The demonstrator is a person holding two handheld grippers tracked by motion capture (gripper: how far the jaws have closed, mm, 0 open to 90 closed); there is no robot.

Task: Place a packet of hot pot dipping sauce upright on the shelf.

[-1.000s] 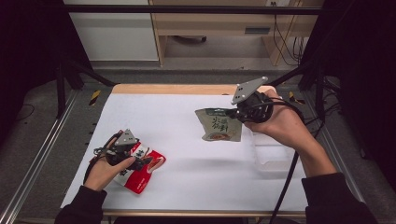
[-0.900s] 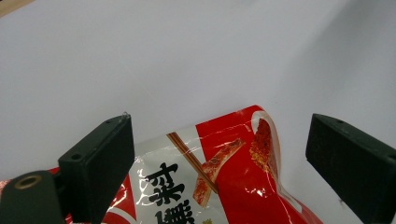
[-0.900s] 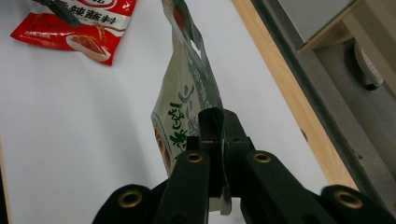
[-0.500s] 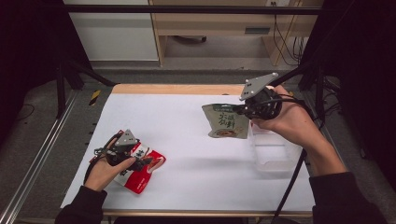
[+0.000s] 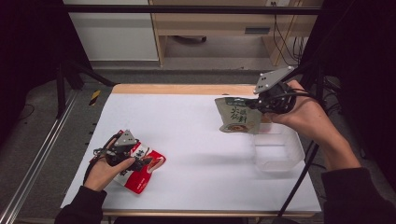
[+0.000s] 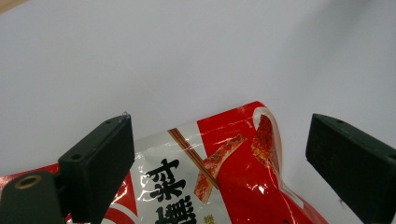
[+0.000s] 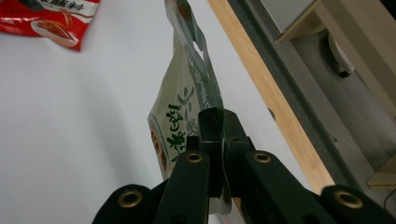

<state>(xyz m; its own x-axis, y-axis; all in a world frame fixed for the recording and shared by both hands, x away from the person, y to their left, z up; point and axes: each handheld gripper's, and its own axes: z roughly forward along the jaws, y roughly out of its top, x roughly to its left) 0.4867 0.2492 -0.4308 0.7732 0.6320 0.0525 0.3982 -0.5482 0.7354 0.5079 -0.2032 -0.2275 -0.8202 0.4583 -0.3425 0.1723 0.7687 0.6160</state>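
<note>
Right claw [image 5: 256, 103] at upper right of the high view, clamped on the edge of a green snack pouch [image 5: 239, 116]. Pouch hangs in the air, off the white desk [image 5: 196, 135], its lower right corner over the near rim of a clear plastic bin [image 5: 276, 150] that sits at the desk's right edge. In the right gripper view the claw [image 7: 218, 122] shows both black jaws pressed together on the pouch's [image 7: 187, 102] side seam; the pouch stands edge-on and runs up toward the top of the frame, green print facing left.

Left claw [image 5: 142, 162] at lower left of the high view, low over a red snack pouch [image 5: 140, 173] lying flat on the desk. In the left gripper view the claw [image 6: 219, 154] is open wide, one jaw at each side of the frame, red pouch [image 6: 224, 177] between and below them; pads not pressing on it. Red pouch also shows at the upper left of the right gripper view [image 7: 51, 18], well apart from the green one.
</note>
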